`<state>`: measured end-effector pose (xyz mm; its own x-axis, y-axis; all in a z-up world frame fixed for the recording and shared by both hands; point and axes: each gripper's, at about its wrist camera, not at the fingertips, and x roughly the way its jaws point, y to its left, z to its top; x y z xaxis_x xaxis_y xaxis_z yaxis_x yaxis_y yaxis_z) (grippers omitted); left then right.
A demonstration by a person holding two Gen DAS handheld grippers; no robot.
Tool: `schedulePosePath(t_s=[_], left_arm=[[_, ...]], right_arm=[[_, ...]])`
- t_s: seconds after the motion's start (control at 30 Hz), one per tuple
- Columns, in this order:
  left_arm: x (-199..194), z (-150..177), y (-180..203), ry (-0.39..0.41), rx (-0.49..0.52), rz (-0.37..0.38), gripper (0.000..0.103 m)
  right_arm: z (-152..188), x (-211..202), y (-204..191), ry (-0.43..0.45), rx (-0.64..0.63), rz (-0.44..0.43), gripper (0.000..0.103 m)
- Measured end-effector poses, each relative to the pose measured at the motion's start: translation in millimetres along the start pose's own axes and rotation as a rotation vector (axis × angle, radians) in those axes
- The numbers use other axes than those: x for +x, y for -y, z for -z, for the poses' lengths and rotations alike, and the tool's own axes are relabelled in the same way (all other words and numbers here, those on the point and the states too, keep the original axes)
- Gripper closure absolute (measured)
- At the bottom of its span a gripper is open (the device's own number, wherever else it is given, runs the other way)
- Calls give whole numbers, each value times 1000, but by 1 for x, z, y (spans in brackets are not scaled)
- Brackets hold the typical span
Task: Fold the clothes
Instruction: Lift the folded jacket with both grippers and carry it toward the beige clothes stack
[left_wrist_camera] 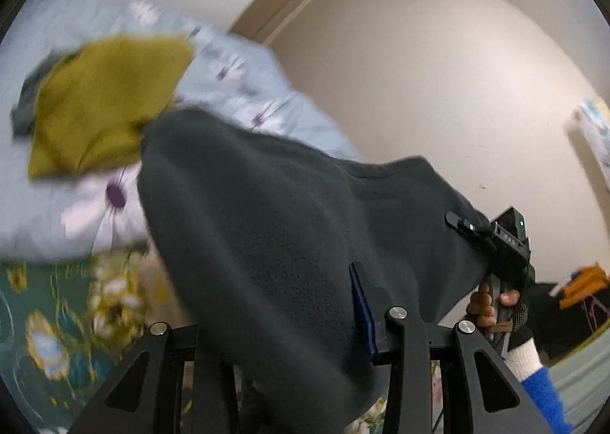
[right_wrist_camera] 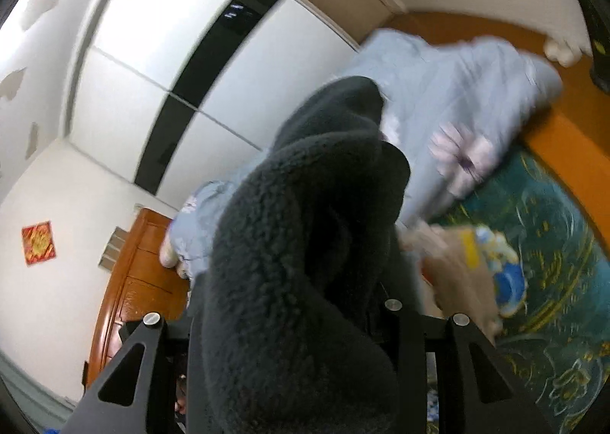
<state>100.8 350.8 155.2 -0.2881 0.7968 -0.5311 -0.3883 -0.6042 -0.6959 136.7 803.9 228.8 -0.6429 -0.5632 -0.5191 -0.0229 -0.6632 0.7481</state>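
Dark grey fleece garment [left_wrist_camera: 267, 228] hangs in the air above the bed [left_wrist_camera: 45, 319], stretched between both grippers and filling the middle of each view. Behind it, at 10 o'clock in the left wrist view, a pale blue flowered quilt [left_wrist_camera: 244, 79] carries a mustard-yellow garment [left_wrist_camera: 103, 102]. The left gripper [left_wrist_camera: 305, 354] is clamped on the fleece, cloth bunched between its fingers. The right gripper [right_wrist_camera: 301, 338] likewise pinches a thick fold of it; seen at 4 o'clock from the left, a hand [left_wrist_camera: 492, 304] grips its handle.
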Motion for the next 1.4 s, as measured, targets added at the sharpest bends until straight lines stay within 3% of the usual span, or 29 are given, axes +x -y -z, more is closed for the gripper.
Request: schedulePosePath(t_s=[0.13,0.2,0.33,0.47,0.57,0.63,0.73,0.9,0.97,1.03,1.23,1.4], left_arm=[[9,9,-31,3,-84,2,62],[8,7,-29,8,-62,-1,62],[-13,-2,0,85,2,43,64],[-19,6,11,114,60,19,64],[-2,15,-13,65,-24,-24,63],[0,16,-27,64,-91,-11,63],[-1,13,-27,46,-102,5,60],[0,-2,-31,-15,-134,18,50],[-8,-4,-33,-13,-146,12,46],[-18,-6,-39,12,-141,-16,39],[-54,-18,-51,101,-126,-159,35],[-69,-20,-30,133,-18,-287,35]], right_arm=[[35,23,47,-17,116,-4,62],[46,30,62,-5,152,-35,62],[30,39,61,20,165,-76,62],[13,36,53,33,94,-99,62],[19,57,59,11,140,-75,62],[27,63,67,-12,180,-66,61],[34,66,73,-16,198,-93,60],[33,57,79,15,224,-122,42],[34,43,84,46,247,-123,23],[34,32,95,94,277,-117,22],[43,-10,104,202,319,0,22],[45,-35,79,288,253,237,22]])
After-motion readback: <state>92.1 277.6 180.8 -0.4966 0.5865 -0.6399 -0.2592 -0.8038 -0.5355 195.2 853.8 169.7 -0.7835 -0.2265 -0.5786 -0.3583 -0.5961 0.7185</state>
